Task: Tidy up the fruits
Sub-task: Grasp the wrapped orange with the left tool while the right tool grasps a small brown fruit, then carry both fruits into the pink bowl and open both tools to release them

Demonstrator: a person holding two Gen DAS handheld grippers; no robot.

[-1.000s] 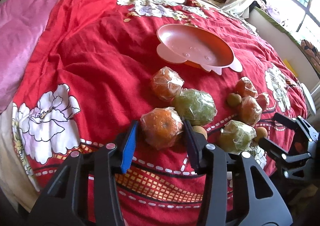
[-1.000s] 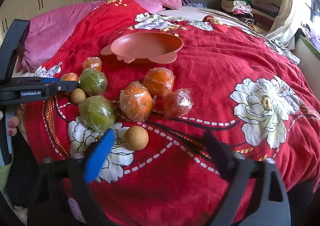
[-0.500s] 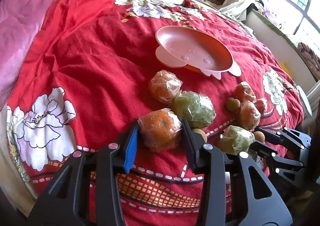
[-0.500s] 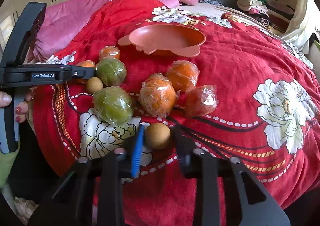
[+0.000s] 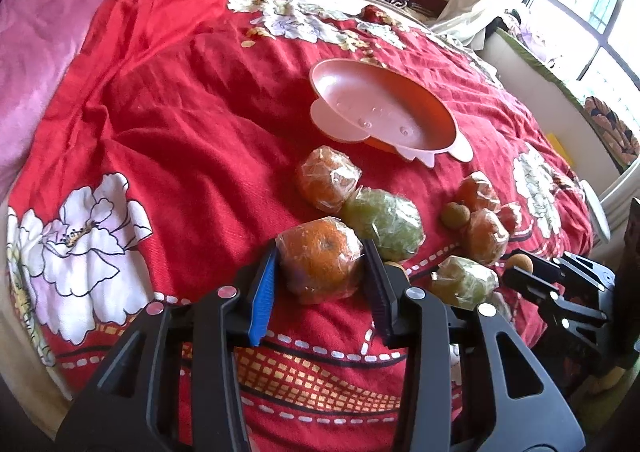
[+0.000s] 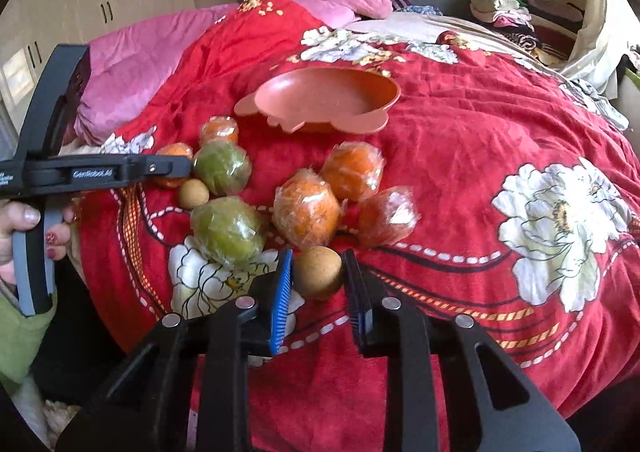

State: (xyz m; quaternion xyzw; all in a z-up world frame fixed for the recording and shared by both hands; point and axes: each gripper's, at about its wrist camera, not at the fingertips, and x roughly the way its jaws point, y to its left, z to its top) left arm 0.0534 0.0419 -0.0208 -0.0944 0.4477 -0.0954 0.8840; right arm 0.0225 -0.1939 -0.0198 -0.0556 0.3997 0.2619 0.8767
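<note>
Several plastic-wrapped fruits lie on a red flowered bedspread in front of a pink bowl (image 5: 384,120), also in the right wrist view (image 6: 332,100). My left gripper (image 5: 320,264) is shut on a wrapped orange (image 5: 320,260). A wrapped green fruit (image 5: 386,224) lies just behind it. My right gripper (image 6: 318,272) is shut on a small round brown fruit (image 6: 318,272); it also shows in the left wrist view (image 5: 520,262). Wrapped oranges (image 6: 306,212) and a green fruit (image 6: 226,230) lie just beyond it. The left gripper's side shows at the left (image 6: 120,172).
A second small brown fruit (image 6: 193,194) lies among the left fruits. Pink quilt and pillow (image 6: 332,0) lie at the bed's head. Folded clothes (image 6: 504,8) are stacked at the back right. The bed's edge drops off near me.
My left gripper closed tighter on the wrapped orange. My right gripper moved forward from open and closed on the small brown fruit.
</note>
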